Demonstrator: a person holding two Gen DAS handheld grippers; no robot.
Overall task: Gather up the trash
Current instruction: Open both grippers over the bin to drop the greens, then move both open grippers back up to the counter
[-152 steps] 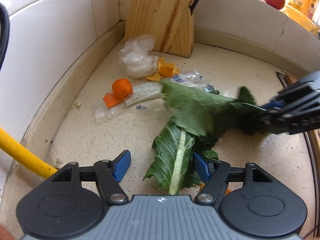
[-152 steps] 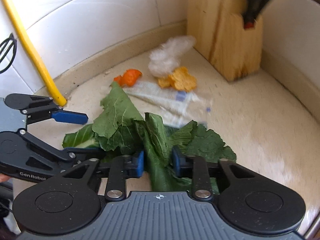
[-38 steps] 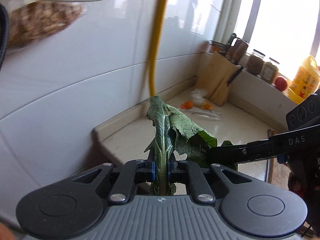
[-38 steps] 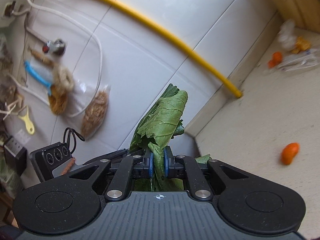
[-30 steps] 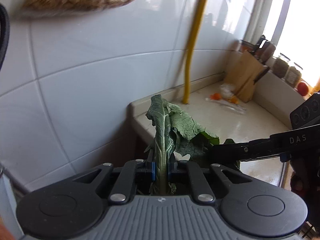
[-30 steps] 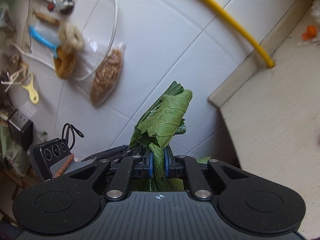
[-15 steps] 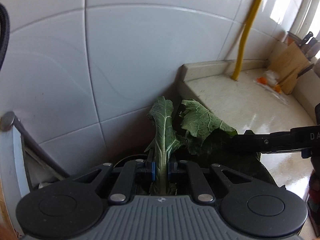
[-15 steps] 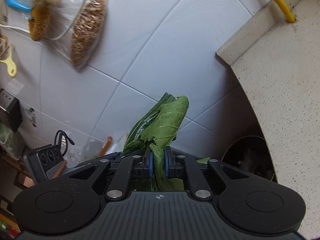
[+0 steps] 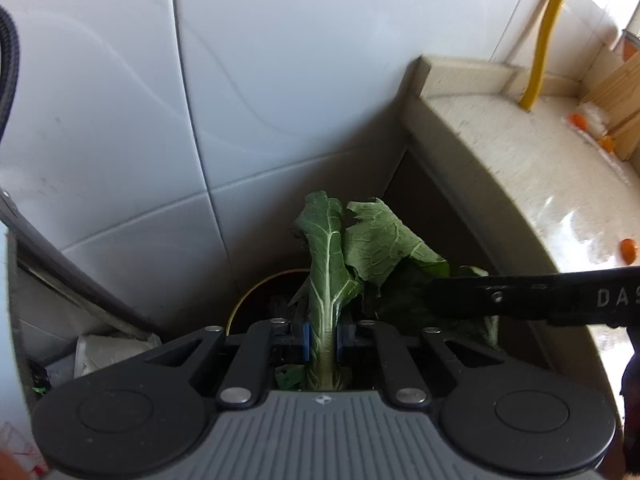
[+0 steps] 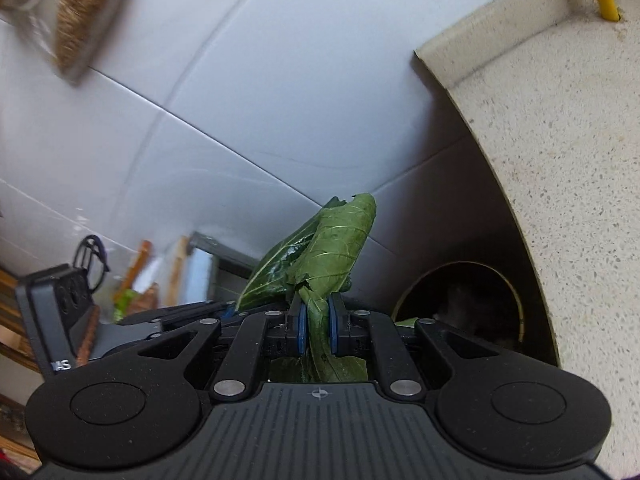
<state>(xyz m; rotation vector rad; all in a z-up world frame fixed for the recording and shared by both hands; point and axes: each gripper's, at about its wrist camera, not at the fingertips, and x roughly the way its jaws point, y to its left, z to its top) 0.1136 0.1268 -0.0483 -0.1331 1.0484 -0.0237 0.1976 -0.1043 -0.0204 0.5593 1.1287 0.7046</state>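
My left gripper (image 9: pixel 322 338) is shut on the pale stalk of a green leaf (image 9: pixel 326 256) that stands up between its blue pads. A second, broader leaf (image 9: pixel 384 240) hangs beside it, and the right gripper's black side (image 9: pixel 532 298) crosses in from the right. My right gripper (image 10: pixel 317 330) is shut on a folded green leaf (image 10: pixel 336 244). Both grippers hover over a dark round bin (image 9: pixel 260 304) (image 10: pixel 460 300) tucked in the corner between the tiled wall and the end of the counter.
The speckled counter (image 9: pixel 532 168) (image 10: pixel 580 160) ends right beside the bin. On it lie orange peel pieces (image 9: pixel 628 250), a yellow pipe (image 9: pixel 544 32) and a wooden knife block (image 9: pixel 616 96) at the far end. A bag of grain (image 10: pixel 80 12) hangs on the white tiled wall.
Both grippers, still clamped on their leaves, have sunk down past the counter's end toward the floor corner. The dark bin has come into view below them.
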